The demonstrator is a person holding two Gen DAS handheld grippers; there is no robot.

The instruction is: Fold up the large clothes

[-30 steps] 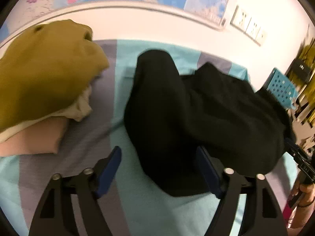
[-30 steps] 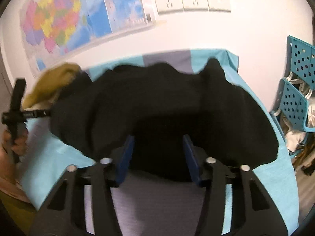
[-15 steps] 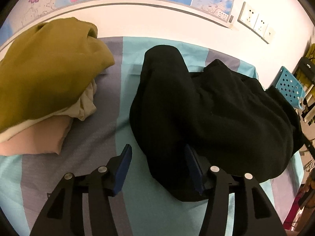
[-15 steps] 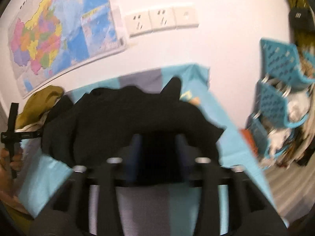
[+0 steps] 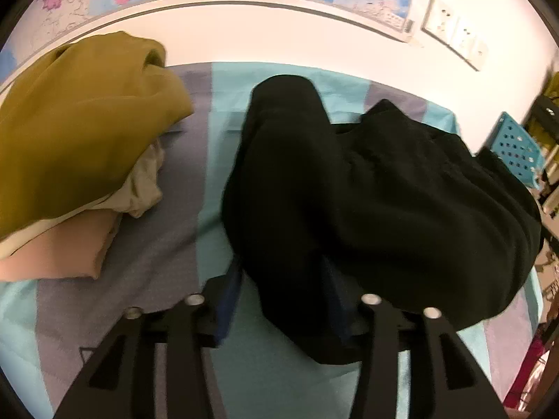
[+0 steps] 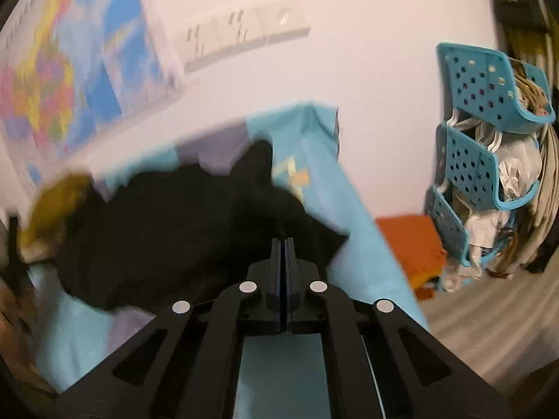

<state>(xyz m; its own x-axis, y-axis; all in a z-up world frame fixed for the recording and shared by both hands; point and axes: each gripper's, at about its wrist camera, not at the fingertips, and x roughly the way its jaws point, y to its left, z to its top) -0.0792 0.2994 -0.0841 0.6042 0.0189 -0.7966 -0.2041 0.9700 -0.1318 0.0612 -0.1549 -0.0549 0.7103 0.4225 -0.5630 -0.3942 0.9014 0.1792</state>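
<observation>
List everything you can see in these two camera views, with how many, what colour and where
black garment: one, black, bunched mid-table
folded clothes pile: one; mustard on cream and pink; table's left
table cover: one, teal and grey stripes
wall maps: two, multicoloured, behind table
sockets: three, white, on wall
baskets: three, teal, stacked at right
orange cloth: one, on floor
left gripper: black, pads either side of garment fold
right gripper: black, shut, at garment's edge
</observation>
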